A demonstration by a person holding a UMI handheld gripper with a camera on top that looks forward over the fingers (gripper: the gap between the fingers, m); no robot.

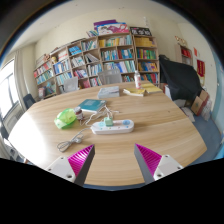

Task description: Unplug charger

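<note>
While jaws gape, power strip (112, 126) lies mid-table (150, 135).

White power strip (112, 126) lies flat on the round wooden table (150, 140), just ahead of the fingers. A white charger (107, 121) sits plugged into its top, thin cable (75, 140) trailing away left.

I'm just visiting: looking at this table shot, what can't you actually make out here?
- Gripper view: whether the charger is seated in the power strip is too small to tell.
- The white cable: its far end is too small to follow.
- Book titles on the shelves: too small.
- The gripper: only its fingers show, open; the rest is cut off.
</note>
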